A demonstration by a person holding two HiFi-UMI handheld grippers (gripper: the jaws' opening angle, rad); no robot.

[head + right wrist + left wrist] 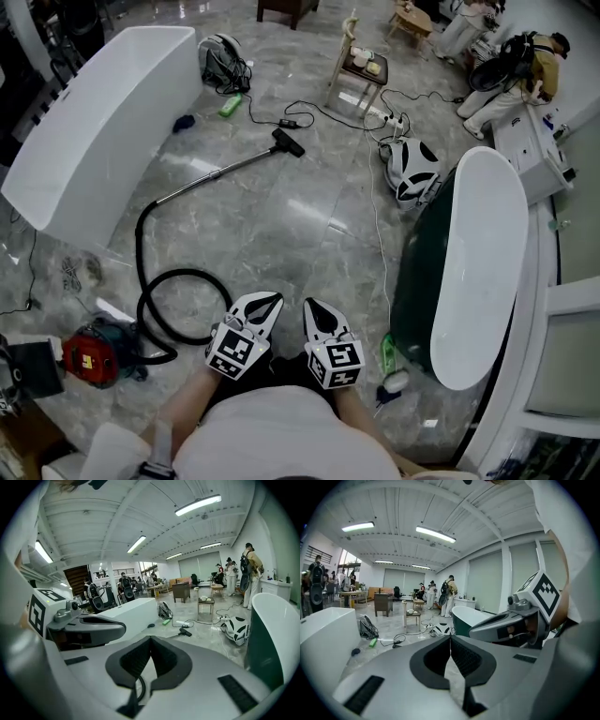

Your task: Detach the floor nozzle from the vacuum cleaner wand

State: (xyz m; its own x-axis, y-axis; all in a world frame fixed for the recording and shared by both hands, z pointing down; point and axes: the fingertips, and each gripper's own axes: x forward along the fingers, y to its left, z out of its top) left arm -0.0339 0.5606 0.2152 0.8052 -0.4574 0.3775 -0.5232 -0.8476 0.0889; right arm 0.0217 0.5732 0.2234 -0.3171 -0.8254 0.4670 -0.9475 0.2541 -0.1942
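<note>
Left gripper (270, 302) and right gripper (314, 309) clenched shut on nothing, side by side
The floor nozzle (288, 142) lay far ahead on the floor, on the end of its wand (220, 172), well apart from both. Only the head view showed the red vacuum body (91, 356) at near left

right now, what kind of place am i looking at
Probably a big open hall used as a showroom or test space: a long white freestanding bathtub and a dark green bathtub stand on a glossy grey marble-look floor, long strip lights line the ceiling, and people stand far off.
</note>
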